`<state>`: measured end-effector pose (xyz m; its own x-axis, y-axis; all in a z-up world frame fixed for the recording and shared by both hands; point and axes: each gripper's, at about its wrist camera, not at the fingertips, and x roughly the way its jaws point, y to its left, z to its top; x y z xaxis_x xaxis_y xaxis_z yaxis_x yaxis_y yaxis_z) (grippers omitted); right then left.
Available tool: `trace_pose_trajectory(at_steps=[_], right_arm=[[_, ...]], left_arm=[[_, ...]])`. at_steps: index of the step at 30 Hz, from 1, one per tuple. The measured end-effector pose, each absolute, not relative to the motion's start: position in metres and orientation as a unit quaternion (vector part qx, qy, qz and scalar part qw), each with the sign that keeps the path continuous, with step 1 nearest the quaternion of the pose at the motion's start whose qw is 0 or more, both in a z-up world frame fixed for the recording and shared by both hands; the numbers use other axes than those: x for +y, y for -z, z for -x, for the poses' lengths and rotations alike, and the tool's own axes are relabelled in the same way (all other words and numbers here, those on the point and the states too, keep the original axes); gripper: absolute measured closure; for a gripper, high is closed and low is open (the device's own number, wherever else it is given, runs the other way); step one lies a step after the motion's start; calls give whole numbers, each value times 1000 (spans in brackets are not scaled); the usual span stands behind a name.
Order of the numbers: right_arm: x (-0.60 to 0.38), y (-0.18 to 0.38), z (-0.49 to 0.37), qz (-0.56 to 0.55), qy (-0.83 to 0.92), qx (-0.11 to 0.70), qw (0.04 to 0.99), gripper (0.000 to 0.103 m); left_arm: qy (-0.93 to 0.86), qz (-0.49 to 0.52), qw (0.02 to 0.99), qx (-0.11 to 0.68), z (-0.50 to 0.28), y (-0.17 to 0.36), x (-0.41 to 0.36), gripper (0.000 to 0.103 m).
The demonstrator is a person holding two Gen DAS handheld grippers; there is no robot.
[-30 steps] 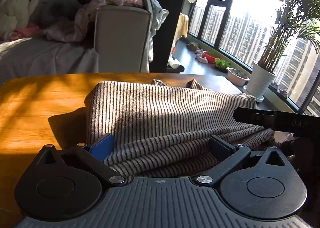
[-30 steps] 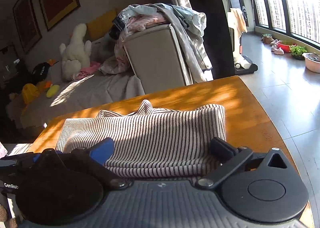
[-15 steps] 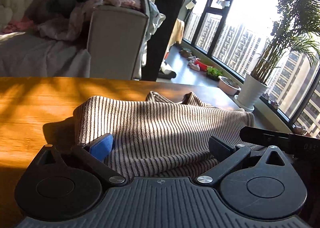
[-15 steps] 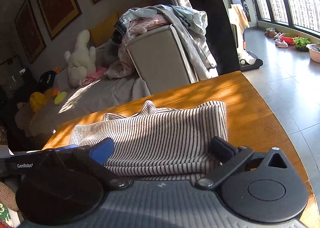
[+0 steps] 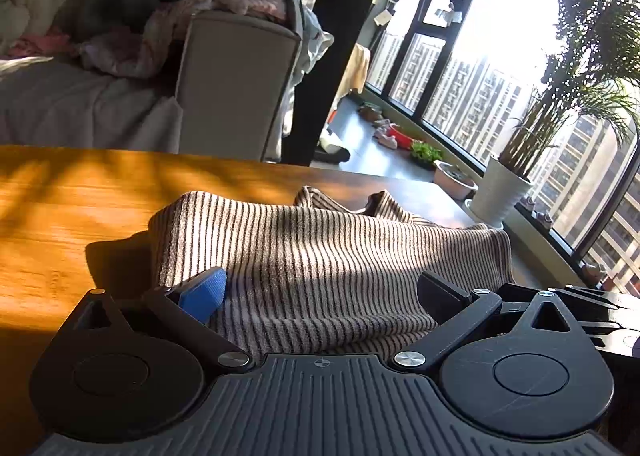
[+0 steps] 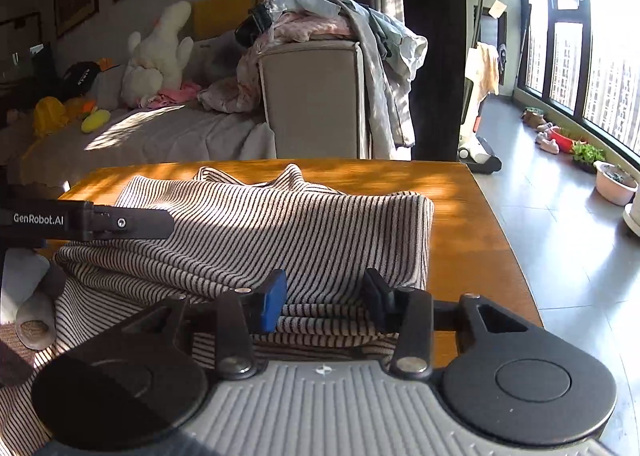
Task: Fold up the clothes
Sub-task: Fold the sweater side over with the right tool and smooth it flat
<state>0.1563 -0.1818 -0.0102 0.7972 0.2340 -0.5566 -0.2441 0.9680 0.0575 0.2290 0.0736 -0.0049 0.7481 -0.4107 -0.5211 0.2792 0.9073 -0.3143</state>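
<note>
A brown-and-white striped garment (image 5: 320,240) lies folded on the wooden table (image 5: 60,208), its collar at the far side. My left gripper (image 5: 322,290) stands open and wide over the garment's near edge, one blue pad (image 5: 204,288) resting on the cloth. In the right wrist view the same garment (image 6: 260,224) has stacked layers at its near edge. My right gripper (image 6: 325,302) is closing its jaws with those layers between them; the cloth is not visibly pinched. The left gripper (image 6: 120,222) shows as a black bar at the left.
The table's right edge (image 6: 520,280) drops to a tiled floor. Behind stands a sofa (image 6: 312,104) heaped with clothes (image 6: 320,20), with a white plush toy (image 6: 156,56). A potted plant (image 5: 504,196) stands by the window. A slipper (image 6: 34,316) lies lower left.
The right gripper's jaws have narrowed from wide apart to closely flanking the garment's near edge, and its view has rolled. The left gripper's jaws stay wide over the cloth.
</note>
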Motion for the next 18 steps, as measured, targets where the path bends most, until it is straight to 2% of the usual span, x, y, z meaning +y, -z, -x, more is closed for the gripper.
trace_pose_trajectory(at_steps=[8,15,18], right_arm=[[-184,12,-158,2,-130,291,948,56],[-182,9,-157,11,-134,289,948,51],[-179,1,-154,17,-138,277,951,42]], left_arm=[[175,87,939,284,-193,-10,74,0],[171,74,933,307,-191,3,71,0],[169,70,934,308,-190,4,69,0]])
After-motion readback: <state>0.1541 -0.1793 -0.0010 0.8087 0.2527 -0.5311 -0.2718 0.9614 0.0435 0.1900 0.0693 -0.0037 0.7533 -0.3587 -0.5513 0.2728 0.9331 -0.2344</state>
